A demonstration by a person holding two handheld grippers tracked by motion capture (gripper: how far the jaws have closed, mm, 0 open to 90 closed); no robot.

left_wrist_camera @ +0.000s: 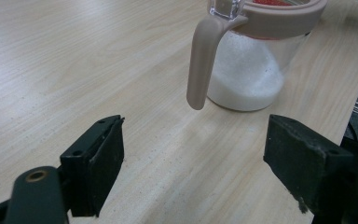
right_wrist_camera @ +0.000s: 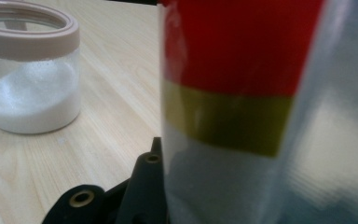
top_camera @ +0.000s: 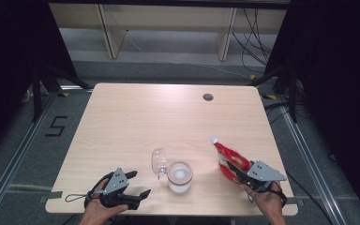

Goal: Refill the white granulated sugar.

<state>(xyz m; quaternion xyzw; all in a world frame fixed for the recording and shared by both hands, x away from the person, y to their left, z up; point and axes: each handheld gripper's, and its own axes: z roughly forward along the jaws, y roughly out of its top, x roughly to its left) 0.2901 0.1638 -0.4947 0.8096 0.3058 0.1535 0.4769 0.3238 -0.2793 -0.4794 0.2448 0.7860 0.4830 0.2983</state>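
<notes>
Clearly the right hand-held gripper [top_camera: 238, 171] carries the risk: its jaws are closed partway on a red, yellow and white pouch [top_camera: 227, 159], clamped low on its body, so the soft pack rises toward 11 o'clock with its white top corner free. In the right gripper view the film bulges right in front of the lens, which suggests a grip on slack plastic, not on anything stiff. If the pack is already cut open, tipping it could send the contents out in 1 rush; I cannot tell whether it is cut. Squeezing harder would likely push the fill upward and out.

At about 9 o'clock from the pouch, near but apart, stands the clear jar [top_camera: 180, 176] with white granules in the bottom and its hinged lid [top_camera: 159, 162] flipped open. Its mouth is a small target, so a pour started too far off would probably scatter across the worktop [top_camera: 136, 117].

Left of the jar, the left hand-held gripper [top_camera: 138, 183] rests with jaws wide apart and empty, so nothing steadies the jar; a knock from the pouch could shift or tip it.
</notes>
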